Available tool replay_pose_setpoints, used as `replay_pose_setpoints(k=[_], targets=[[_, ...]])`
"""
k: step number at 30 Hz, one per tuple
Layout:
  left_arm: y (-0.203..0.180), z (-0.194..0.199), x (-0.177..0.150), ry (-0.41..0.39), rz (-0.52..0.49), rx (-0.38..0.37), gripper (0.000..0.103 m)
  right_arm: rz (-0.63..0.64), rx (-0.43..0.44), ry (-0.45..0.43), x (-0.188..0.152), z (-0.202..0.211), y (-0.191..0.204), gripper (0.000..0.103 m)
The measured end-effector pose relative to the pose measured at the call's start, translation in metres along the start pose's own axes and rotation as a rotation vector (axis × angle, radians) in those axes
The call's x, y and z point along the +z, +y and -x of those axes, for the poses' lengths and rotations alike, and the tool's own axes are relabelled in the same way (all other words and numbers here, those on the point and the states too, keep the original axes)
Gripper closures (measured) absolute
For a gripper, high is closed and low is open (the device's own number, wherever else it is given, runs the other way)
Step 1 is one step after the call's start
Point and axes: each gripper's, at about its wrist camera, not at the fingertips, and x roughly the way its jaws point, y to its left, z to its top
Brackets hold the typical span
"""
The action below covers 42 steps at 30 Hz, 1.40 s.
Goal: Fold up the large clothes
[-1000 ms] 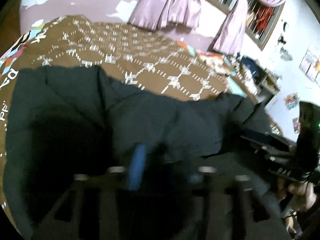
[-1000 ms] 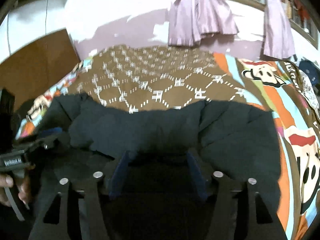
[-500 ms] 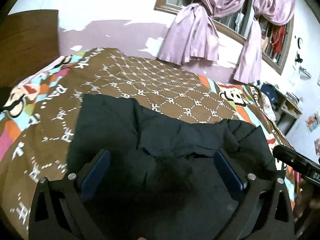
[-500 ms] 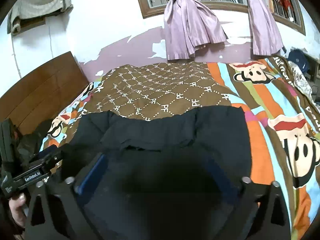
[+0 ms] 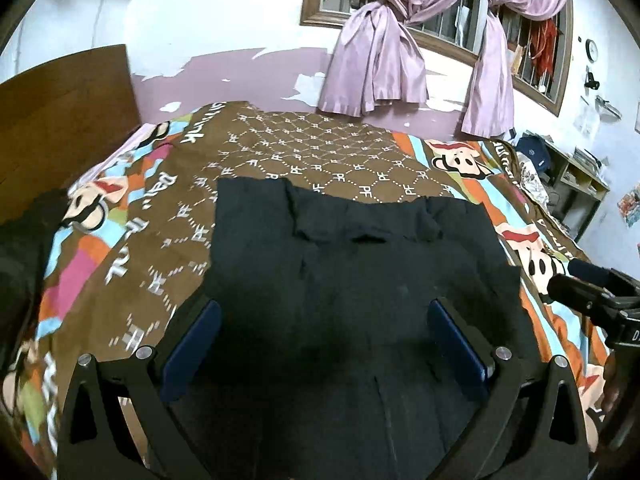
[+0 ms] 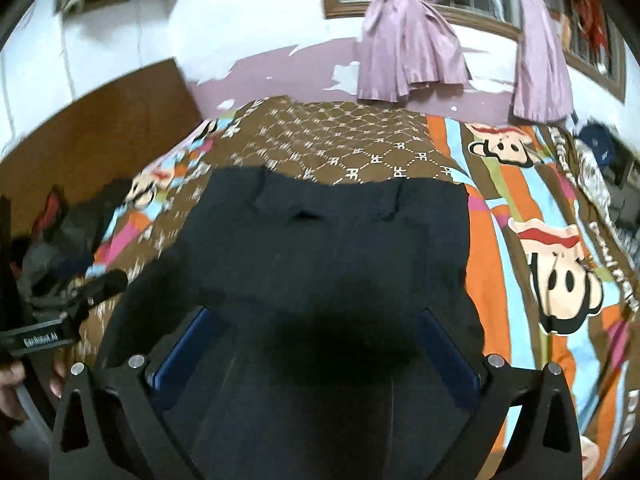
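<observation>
A large dark garment (image 5: 352,280) lies spread flat on the bed, its far edge folded over into small creases. It also fills the middle of the right wrist view (image 6: 328,248). My left gripper (image 5: 324,344) is open and empty, raised above the garment's near part. My right gripper (image 6: 316,344) is open and empty, also raised over the garment. The right gripper's tip shows at the right edge of the left wrist view (image 5: 592,288). The left gripper shows at the left edge of the right wrist view (image 6: 68,312).
The bed has a brown patterned and cartoon-striped cover (image 5: 320,152). A wooden headboard (image 5: 60,92) stands at the left. Dark clothes are piled at the left bedside (image 6: 52,248). Purple curtains (image 5: 380,48) hang at the far wall. Shelves (image 5: 576,184) stand at the right.
Both grippers opened, let go of the garment and rose back from it. The garment now lies flat on the bed.
</observation>
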Motion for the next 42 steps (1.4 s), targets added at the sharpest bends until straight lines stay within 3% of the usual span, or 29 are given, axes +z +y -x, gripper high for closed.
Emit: replay_pose_setpoints(k=[4, 6, 11, 14, 19, 25, 30, 33, 37, 42], targets=[[-0.002, 0.032, -0.023, 0.040, -0.020, 0.019, 0.002, 0.143, -0.013, 0.041, -0.030, 0.026, 0.031, 0.000], [0.000, 0.047, -0.034, 0.057, -0.036, 0.029, 0.002, 0.175, 0.026, 0.111, -0.045, 0.030, 0.039, 0.000], [0.015, 0.080, -0.073, 0.105, -0.056, -0.013, 0.002, 0.118, 0.099, 0.211, -0.083, 0.033, 0.039, 0.000], [0.029, 0.101, -0.100, 0.085, -0.049, -0.011, 0.002, 0.184, 0.074, 0.219, -0.109, 0.031, 0.045, 0.000], [0.045, 0.126, -0.147, 0.014, -0.094, 0.053, 0.002, 0.313, 0.052, 0.323, -0.152, 0.010, 0.054, 0.000], [0.050, 0.140, -0.209, 0.095, -0.154, -0.006, 0.002, 0.499, 0.061, 0.331, -0.185, 0.009, 0.064, 0.000], [0.021, 0.126, -0.246, 0.141, -0.343, 0.010, 0.002, 0.586, 0.065, 0.401, -0.214, -0.007, 0.065, 0.000], [0.005, 0.109, -0.265, 0.196, -0.421, -0.055, 0.002, 0.615, 0.067, 0.436, -0.229, -0.013, 0.065, 0.000], [0.003, 0.086, -0.282, 0.257, -0.444, -0.047, 0.002, 0.677, 0.024, 0.388, -0.247, -0.020, 0.065, 0.000], [0.007, 0.066, -0.293, 0.268, -0.448, 0.026, 0.002, 0.811, -0.043, 0.358, -0.275, -0.028, 0.068, 0.000]])
